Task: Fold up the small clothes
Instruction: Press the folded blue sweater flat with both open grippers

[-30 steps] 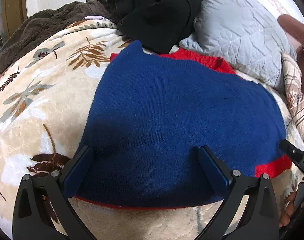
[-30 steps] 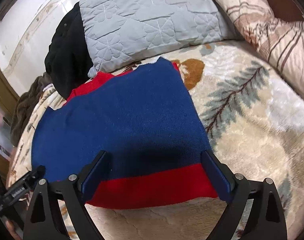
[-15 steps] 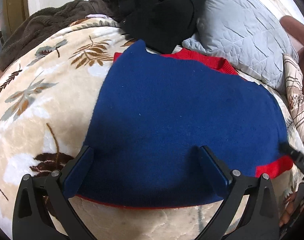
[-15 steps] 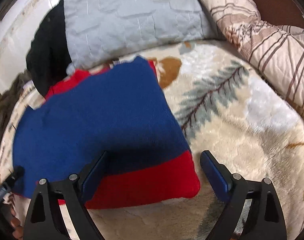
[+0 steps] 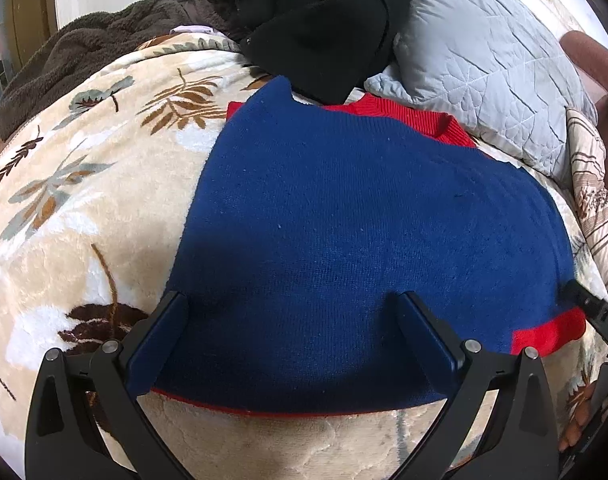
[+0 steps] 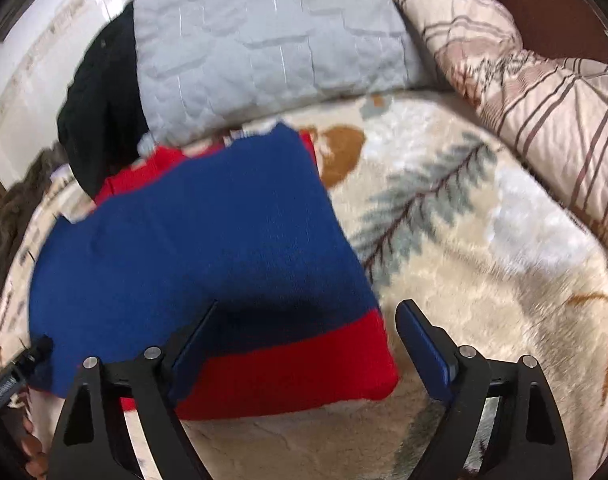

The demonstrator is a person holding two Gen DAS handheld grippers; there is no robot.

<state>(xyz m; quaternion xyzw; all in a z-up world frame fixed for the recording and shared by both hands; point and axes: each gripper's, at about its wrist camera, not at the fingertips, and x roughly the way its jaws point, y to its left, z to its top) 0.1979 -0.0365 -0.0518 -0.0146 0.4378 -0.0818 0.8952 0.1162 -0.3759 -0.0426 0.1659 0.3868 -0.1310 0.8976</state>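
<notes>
A small blue knit sweater (image 5: 364,240) with red trim lies flat on the leaf-patterned blanket (image 5: 84,200). Its red collar points to the far side and a red band runs along its near right corner (image 6: 288,376). My left gripper (image 5: 294,320) is open and hovers over the sweater's near edge, holding nothing. My right gripper (image 6: 308,328) is open and empty, over the red band at the sweater's near right corner. The right gripper's tip shows at the right edge of the left wrist view (image 5: 600,320). The sweater also fills the left of the right wrist view (image 6: 192,240).
A grey quilted pillow (image 5: 484,60) and a black garment pile (image 5: 320,20) lie just beyond the sweater. A brown blanket (image 5: 84,52) sits at the far left. A striped beige quilt (image 6: 524,80) lies at the right. Bare blanket (image 6: 484,260) lies right of the sweater.
My right gripper has swung to the right, so the sweater's right corner now sits between its fingers. The left gripper has barely moved. The sweater has not moved.
</notes>
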